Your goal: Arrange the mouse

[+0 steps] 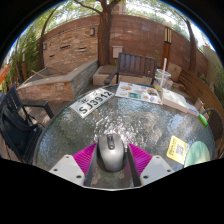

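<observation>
The grey computer mouse (111, 152) sits between the pink pads (87, 158) of the claw (112, 160), which look pressed against its two sides, so the claw appears closed on the mouse, just above the near edge of the glass-topped counter (125, 128). The step in hand seems to be carrying the mouse to its spot. To do that well, keep it level and square, lower it until its underside meets the glass, and only then part the pads.

Ahead of the claw the middle of the counter is bare. At its right edge lies a yellow card (178, 149). Toward the far left edge lies a white printed sign (95, 100); at the far right, papers (138, 93) and a clear cup (161, 79). Beyond stand a bench (135, 68) and a brick wall (75, 40).
</observation>
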Demonstrator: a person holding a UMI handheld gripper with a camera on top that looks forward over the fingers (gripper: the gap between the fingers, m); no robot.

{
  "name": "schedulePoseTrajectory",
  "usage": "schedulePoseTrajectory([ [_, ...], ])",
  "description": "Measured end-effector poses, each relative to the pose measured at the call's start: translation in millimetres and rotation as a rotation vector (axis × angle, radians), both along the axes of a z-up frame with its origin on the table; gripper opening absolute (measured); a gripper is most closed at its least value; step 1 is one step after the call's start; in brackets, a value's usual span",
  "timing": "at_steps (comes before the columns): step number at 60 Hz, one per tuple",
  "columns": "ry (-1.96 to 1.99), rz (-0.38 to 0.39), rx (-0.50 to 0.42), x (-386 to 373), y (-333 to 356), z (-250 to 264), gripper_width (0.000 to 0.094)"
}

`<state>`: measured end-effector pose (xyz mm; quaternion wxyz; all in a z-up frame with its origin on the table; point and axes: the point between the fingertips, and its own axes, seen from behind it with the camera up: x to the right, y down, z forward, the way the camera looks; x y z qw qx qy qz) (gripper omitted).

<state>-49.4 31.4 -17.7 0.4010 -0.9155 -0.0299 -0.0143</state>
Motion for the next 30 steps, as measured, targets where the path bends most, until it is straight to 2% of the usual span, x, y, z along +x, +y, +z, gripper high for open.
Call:
schedulePoseTrajectory([
  [1, 0.011, 0.002, -0.001, -2, 0, -1, 0.0514],
  [3, 0.015, 0.003, 0.000, -4, 0, 0, 0.0509],
  [7, -0.008, 0.041, -0.001, -6, 0, 0, 0.0441],
  [16, 0.044, 0.048, 0.028, -9, -2, 24, 0.0360],
  [23, 0.107, 0.078, 0.168, -2, 3, 112, 0.0362],
  [30, 0.158, 0.050, 0.353, 49, -1, 227, 0.0361],
])
